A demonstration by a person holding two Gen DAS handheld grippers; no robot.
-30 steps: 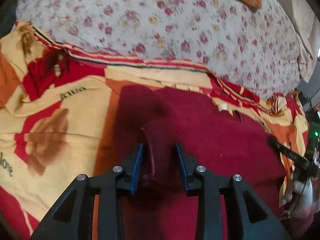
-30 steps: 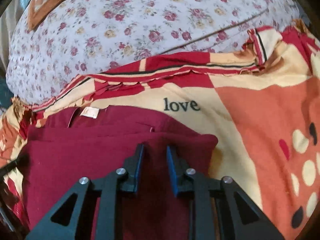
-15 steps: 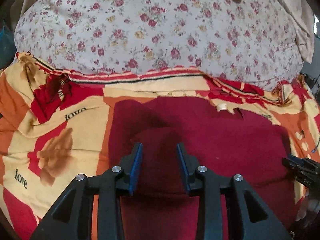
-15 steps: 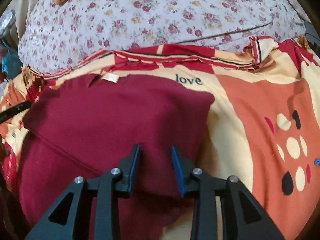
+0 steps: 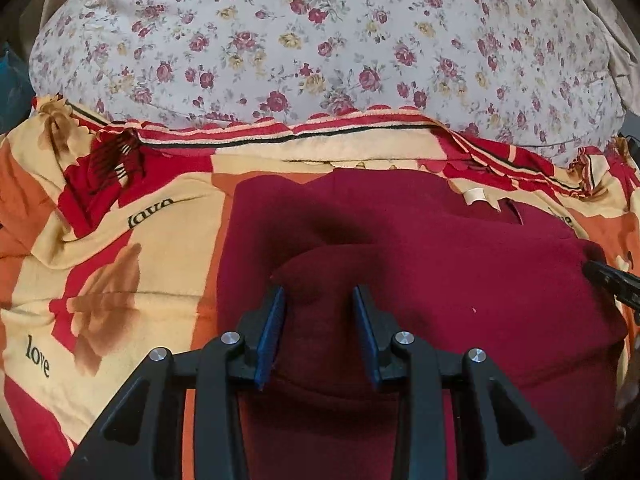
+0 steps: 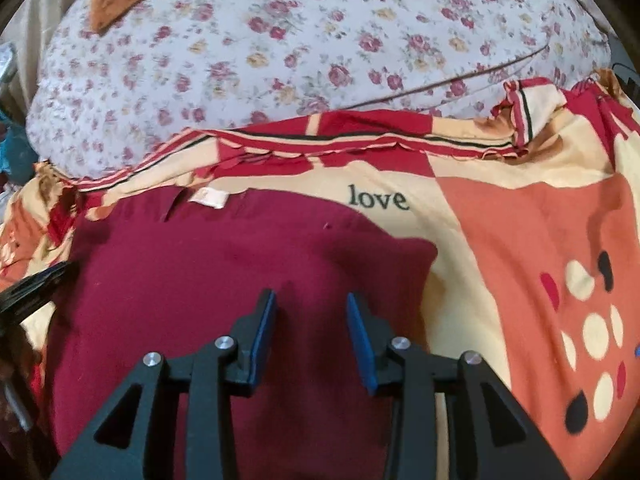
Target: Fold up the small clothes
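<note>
Covering the bed, a floral sheet (image 5: 320, 40) is seen at 12 o'clock, a "love" blanket (image 6: 520, 240) below it. Maroon garment (image 5: 440, 260) is laid folded on the blanket. Left gripper (image 5: 318, 300) jaws are spread around a fabric hump; right gripper (image 6: 311, 304) jaws are opening, nothing pinched.

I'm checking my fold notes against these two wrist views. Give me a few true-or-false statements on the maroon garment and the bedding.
1. The maroon garment lies on a blanket printed with the word "love". True.
2. A pale label shows at the garment's far edge. True.
3. The floral sheet is plain blue. False: it is pale with small red and yellow flowers.
4. The garment hangs from a hanger. False: it lies on the bed.
5. The blanket has a patch of cream and dark dots. True.
</note>
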